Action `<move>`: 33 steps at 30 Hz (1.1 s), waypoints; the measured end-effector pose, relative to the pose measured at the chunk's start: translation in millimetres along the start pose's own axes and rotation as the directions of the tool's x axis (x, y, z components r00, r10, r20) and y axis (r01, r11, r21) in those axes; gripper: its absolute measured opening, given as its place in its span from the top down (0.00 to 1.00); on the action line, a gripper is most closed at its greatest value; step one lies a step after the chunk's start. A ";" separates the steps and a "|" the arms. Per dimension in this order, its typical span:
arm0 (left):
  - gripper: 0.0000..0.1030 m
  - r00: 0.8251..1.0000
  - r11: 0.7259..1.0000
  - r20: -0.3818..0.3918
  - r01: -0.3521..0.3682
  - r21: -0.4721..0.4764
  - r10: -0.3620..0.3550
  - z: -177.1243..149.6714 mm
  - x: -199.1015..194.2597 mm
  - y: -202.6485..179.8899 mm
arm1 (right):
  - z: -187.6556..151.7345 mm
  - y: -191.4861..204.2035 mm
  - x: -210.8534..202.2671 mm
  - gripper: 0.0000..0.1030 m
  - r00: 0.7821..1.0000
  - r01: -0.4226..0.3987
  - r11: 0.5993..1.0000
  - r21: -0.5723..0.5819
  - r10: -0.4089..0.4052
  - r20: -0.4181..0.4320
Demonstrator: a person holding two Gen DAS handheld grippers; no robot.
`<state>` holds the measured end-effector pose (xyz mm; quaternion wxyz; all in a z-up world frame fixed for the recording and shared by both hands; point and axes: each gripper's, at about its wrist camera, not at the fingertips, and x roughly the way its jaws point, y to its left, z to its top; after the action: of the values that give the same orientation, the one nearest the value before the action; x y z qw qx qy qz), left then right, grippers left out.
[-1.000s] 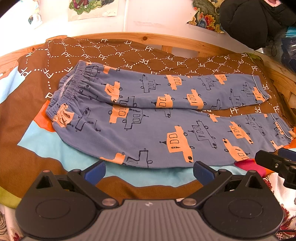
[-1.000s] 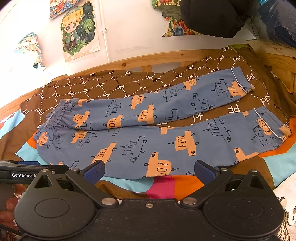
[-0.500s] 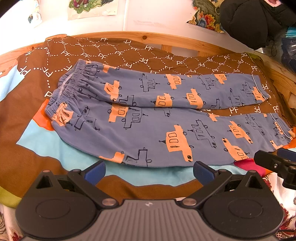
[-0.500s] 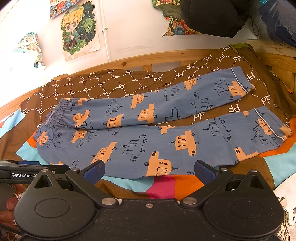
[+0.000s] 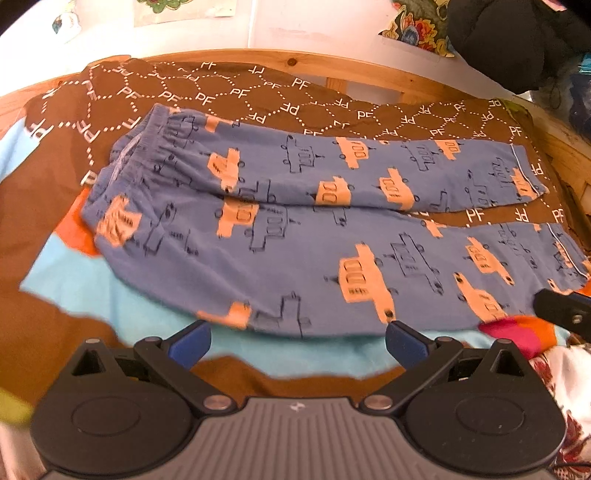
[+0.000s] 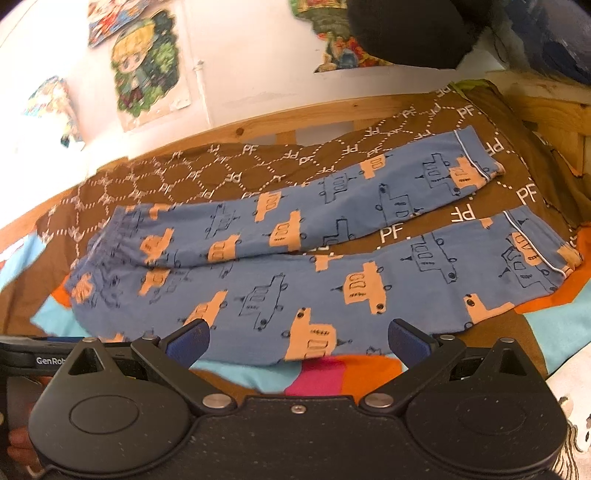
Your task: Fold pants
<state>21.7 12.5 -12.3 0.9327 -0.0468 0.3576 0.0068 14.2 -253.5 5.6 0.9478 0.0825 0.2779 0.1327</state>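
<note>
Blue pants with orange and outlined vehicles lie flat on the bed, waistband to the left, both legs spread to the right with a gap between the cuffs. They also show in the right wrist view. My left gripper is open and empty just before the near leg's hem edge. My right gripper is open and empty, also at the near leg's front edge. The right gripper's tip shows at the right edge of the left wrist view.
A brown bedspread with white "PF" hexagons and coloured patches covers the bed. A wooden bed frame runs behind. A black bag hangs at the back right. Posters hang on the wall.
Both grippers have moved forward a little toward the near leg of the pants. The pants have not moved.
</note>
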 end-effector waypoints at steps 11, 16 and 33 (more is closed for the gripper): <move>0.00 1.000 0.949 0.025 0.003 0.315 -0.011 133.4 10.4 1.7 | 94.2 -25.8 48.5 0.00 0.995 -0.102 0.990 -0.097 0.100 -0.019; 0.00 1.000 0.903 0.022 -0.010 0.430 0.001 197.1 53.3 8.4 | 153.3 -25.6 113.6 0.01 0.952 -0.290 0.924 -0.248 0.251 -0.177; 0.19 0.969 0.801 -0.194 0.239 0.549 -0.156 266.5 216.0 10.3 | 243.9 -22.4 321.7 0.34 0.877 -0.416 0.729 -0.544 0.163 -0.453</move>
<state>359.6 42.8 39.8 0.8725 0.1955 0.4003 -0.2005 413.3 -199.3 41.0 0.8157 -0.2209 0.3764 0.3797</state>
